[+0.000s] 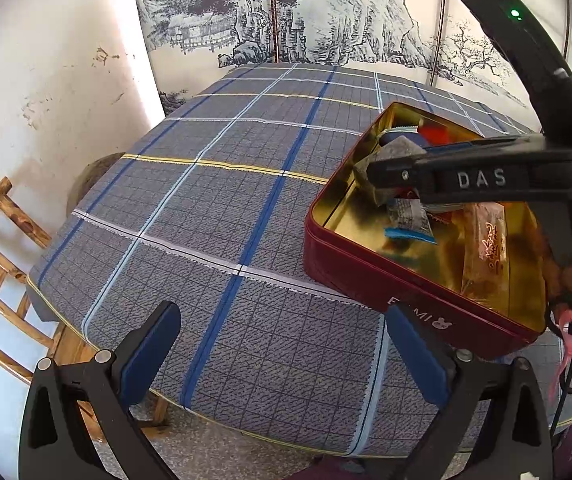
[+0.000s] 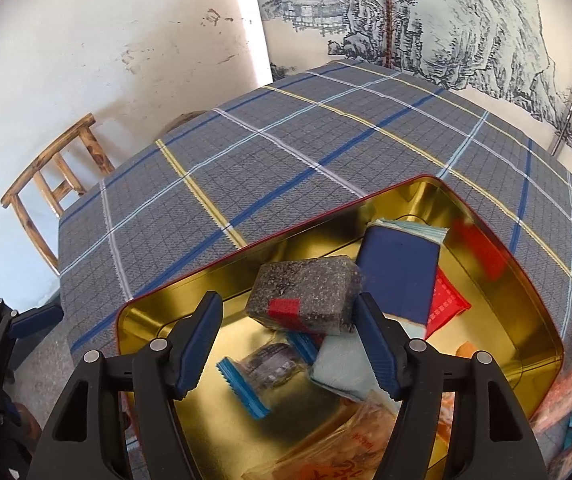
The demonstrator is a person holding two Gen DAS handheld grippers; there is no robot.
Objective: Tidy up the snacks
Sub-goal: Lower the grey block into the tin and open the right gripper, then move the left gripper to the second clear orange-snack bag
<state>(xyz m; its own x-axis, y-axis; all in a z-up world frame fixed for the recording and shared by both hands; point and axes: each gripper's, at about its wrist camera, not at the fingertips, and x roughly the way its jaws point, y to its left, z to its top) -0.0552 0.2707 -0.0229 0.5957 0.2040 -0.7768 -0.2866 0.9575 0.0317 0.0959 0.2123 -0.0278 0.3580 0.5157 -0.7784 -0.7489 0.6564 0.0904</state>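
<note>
- Tin (image 2: 542, 320): red outside, gold inside, lid off, standing on the plaid tablecloth (image 2: 286, 152); holds most of the snacks.
- Speckled grey packet (image 2: 306, 294): red label, tilted, apparently mid-drop or just landing on the pile inside the tin, between the right gripper's fingers but not pinched.
- Right gripper (image 2: 290, 340): above the tin, jaws spread wide, holding nothing.
- Left gripper (image 1: 281, 348): low over the cloth just beside the tin's near wall, jaws apart, empty.
- Other contents: navy packet (image 2: 398, 272), red packet (image 2: 446, 304), pale blue packet (image 2: 342, 364), clear packet with blue seal (image 2: 257, 376), orange wrapper (image 2: 350, 440).
- Loose wrappers (image 2: 570, 400): outside the tin on its right side, likely next.
- Handling note: lift the right gripper straight up clear of the rim before swinging to the loose wrappers; left could steady the tin wall against sliding.
</note>
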